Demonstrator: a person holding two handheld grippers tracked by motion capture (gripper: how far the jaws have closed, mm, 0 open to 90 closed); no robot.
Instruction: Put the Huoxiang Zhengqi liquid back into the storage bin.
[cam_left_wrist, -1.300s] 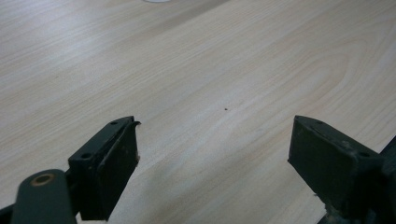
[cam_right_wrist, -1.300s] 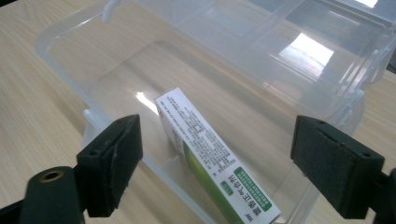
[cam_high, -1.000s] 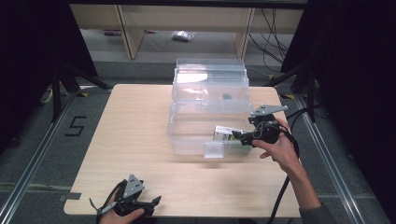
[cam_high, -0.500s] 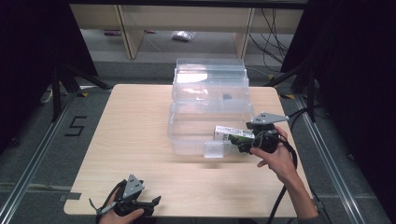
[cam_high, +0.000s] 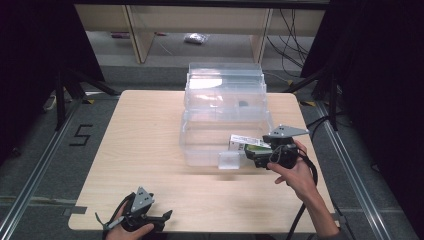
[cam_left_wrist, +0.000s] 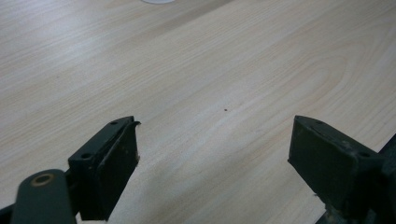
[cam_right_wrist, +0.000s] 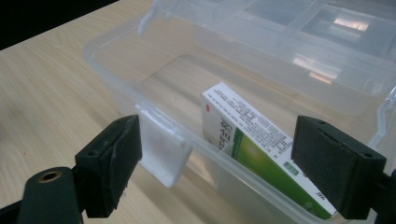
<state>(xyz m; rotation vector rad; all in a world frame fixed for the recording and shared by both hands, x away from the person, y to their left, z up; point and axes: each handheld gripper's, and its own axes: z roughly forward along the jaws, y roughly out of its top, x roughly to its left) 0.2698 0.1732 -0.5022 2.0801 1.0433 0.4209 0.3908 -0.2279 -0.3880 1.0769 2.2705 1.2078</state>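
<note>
The right gripper (cam_high: 261, 153) sits at the near right corner of the clear plastic storage box (cam_high: 200, 140), held by the person's right hand (cam_high: 295, 172). In the right gripper view its jaws stand wide apart, released, with nothing between the pads; they frame the box's front wall and its white latch tab (cam_right_wrist: 163, 151). Inside the bottom compartment, a white-and-green carton (cam_right_wrist: 261, 149) printed with small text leans tilted against the near wall, one end raised above the rim. No jaw touches it. In the high view the carton (cam_high: 246, 142) lies at the box's near right, just beside the gripper's tips.

The left gripper (cam_high: 162, 218) rests low at the near left edge of the table, well apart from the box, in the person's left hand (cam_high: 127, 231). In the left gripper view its jaws also gape wide and hold nothing, with bare wood grain beneath them.

The table (cam_high: 135, 145) is pale wood. The box has stepped tiers opened toward the far side, with a small dark object (cam_high: 243, 104) in an upper tray, too small to identify. A "5" (cam_high: 80, 135) is marked on the grey floor to the left. Beyond the table stands a light wooden shelf unit (cam_high: 135, 30), with a wrapped packet (cam_high: 196, 37) on the floor. Black curtains hang on both sides.
</note>
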